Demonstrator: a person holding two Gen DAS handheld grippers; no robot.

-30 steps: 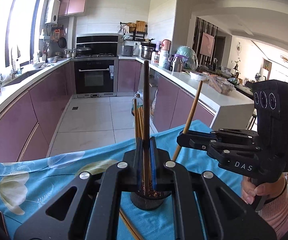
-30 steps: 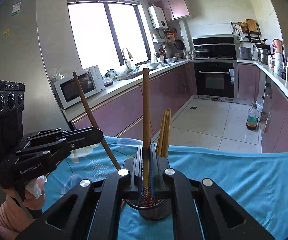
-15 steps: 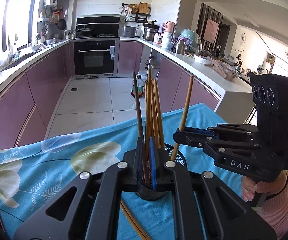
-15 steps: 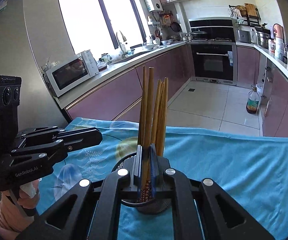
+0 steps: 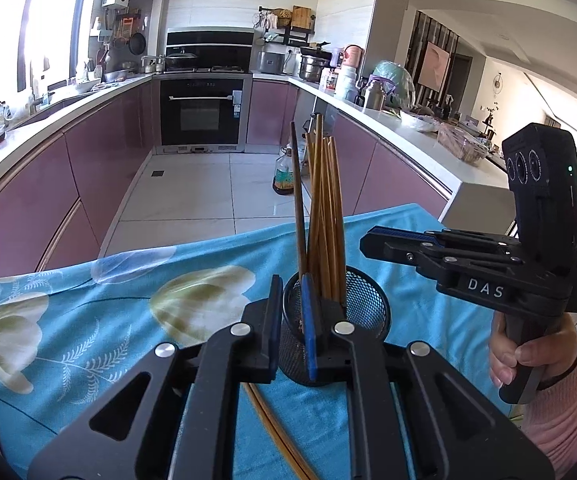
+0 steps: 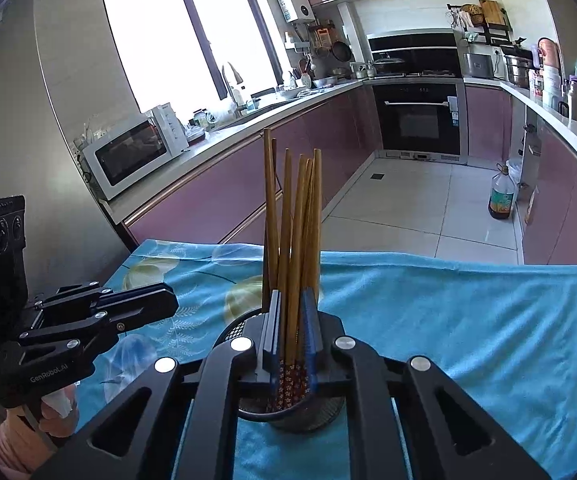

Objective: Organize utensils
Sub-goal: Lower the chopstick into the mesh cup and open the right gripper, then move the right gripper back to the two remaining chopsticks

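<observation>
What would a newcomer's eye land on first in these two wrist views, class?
First, the bundle of wooden chopsticks standing upright in a black mesh holder on the turquoise flowered cloth. Next, the two black grippers beside it: the left gripper is open around the holder's near rim, and the right gripper is open around the chopsticks. One more chopstick lies flat on the cloth.

The right gripper (image 5: 372, 236) has the white letters "DAS" on its black side, as the left wrist camera shows. The left gripper (image 6: 168, 300) has the small white word "GenRobot.AI" on its black side, as the right wrist camera shows. The other labels in the kitchen are too small to read.
</observation>
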